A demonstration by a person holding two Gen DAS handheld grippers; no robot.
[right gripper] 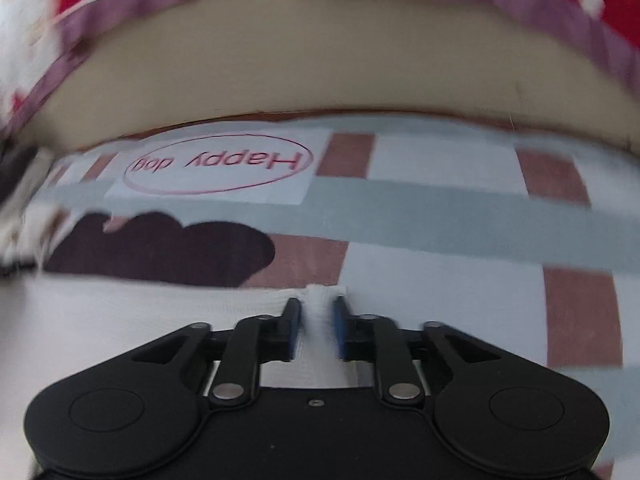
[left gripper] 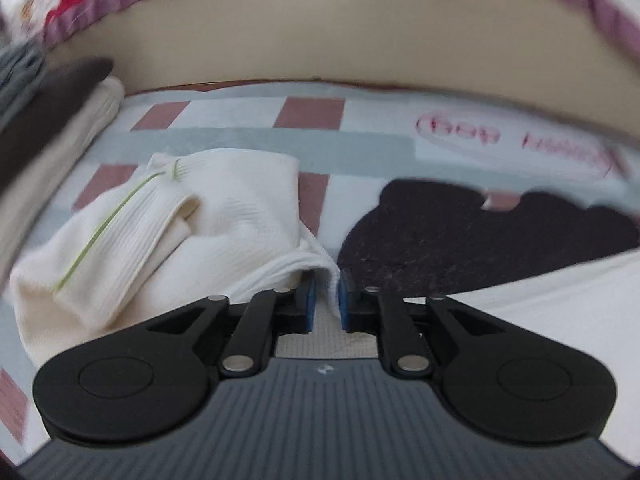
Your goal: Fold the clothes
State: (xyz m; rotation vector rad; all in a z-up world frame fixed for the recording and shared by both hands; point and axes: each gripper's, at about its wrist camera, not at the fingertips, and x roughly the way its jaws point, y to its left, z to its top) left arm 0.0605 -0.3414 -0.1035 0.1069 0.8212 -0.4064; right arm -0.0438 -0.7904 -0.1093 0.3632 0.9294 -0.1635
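Observation:
A cream-white knit garment (left gripper: 208, 216) with a thin green stripe on its ribbed cuff lies bunched on the bed. My left gripper (left gripper: 327, 280) is shut on a fold of its edge, which rises between the blue pads (left gripper: 309, 300). In the right wrist view the same white garment (right gripper: 120, 320) stretches to the left, and my right gripper (right gripper: 317, 304) is shut on a bunched corner of it. Both hold the cloth just above the bedsheet.
The bedsheet (right gripper: 440, 208) is checked in grey, white and brownish red, with a "Happy dog" oval (right gripper: 218, 168) and a dark dog shape (left gripper: 480, 236). A stack of folded clothes (left gripper: 48, 120) sits at the left. A beige headboard (right gripper: 320, 72) and a patterned quilt (right gripper: 100, 8) lie beyond.

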